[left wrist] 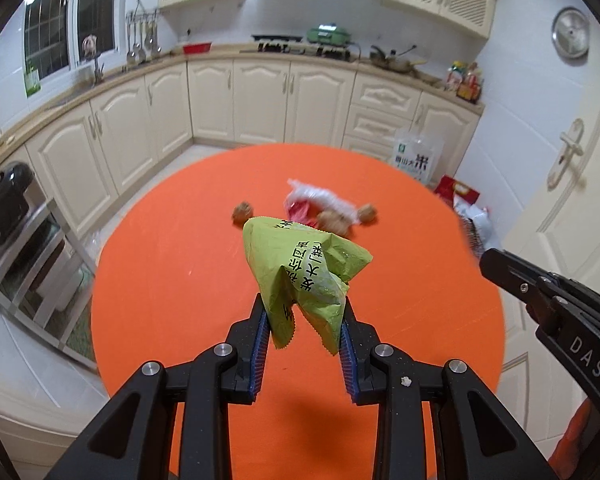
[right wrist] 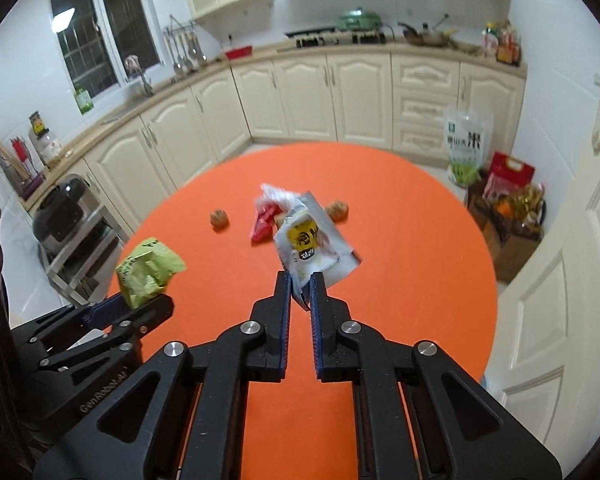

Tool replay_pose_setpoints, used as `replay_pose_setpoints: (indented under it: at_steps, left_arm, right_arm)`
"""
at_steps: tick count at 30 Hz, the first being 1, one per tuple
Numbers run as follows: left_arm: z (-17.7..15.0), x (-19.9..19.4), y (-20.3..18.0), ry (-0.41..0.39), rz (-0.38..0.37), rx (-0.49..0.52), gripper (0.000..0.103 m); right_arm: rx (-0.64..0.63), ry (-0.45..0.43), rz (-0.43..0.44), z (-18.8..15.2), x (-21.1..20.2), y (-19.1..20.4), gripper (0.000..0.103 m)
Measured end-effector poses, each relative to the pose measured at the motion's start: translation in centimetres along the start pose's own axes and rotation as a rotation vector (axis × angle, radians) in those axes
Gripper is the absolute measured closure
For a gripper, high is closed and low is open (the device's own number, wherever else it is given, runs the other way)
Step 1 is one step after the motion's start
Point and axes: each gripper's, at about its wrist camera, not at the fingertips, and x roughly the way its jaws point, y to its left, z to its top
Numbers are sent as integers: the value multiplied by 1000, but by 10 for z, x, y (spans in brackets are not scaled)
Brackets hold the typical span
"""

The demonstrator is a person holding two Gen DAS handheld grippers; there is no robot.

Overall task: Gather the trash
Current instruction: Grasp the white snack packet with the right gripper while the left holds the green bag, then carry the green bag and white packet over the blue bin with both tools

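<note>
We have 2 pieces of trash off the orange worktop (left wrist: 172,300) at once. The left tongs (left wrist: 304,320) are clamped on a crumpled green wrapper (left wrist: 304,264), pinched near its lower folds, and the right tongs (right wrist: 301,292) are pressed together on the bottom corner of a silver-and-yellow packet (right wrist: 312,240), which stands up above the tips. Both pieces hang clear of the worktop.

To carry them well, we should keep both grips firm and steady: the packet is held only by a thin corner, so we judge it could slip or swing if we jerk or tilt sharply. We see no bin in either view, so we would find it first and then move both hands smoothly, keeping the 2 tongs well apart so the wrappers do not snag.

More remains on the worktop: a red wrapper (right wrist: 264,224) beside a clear plastic scrap (left wrist: 324,196), and what look like 3 walnuts (right wrist: 219,219) around them, 1 partly hidden.
</note>
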Motion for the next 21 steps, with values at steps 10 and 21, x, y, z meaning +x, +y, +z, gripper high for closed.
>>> replay_pose_setpoints:
  at_steps: [10, 21]
  left_arm:
    - [-22, -12, -34, -1, -40, 52, 75]
    - [-1, 10, -68, 25, -95, 127, 75]
  right_arm:
    - [50, 4, 17, -12, -17, -25, 97]
    - [127, -15, -47, -24, -40, -70, 98]
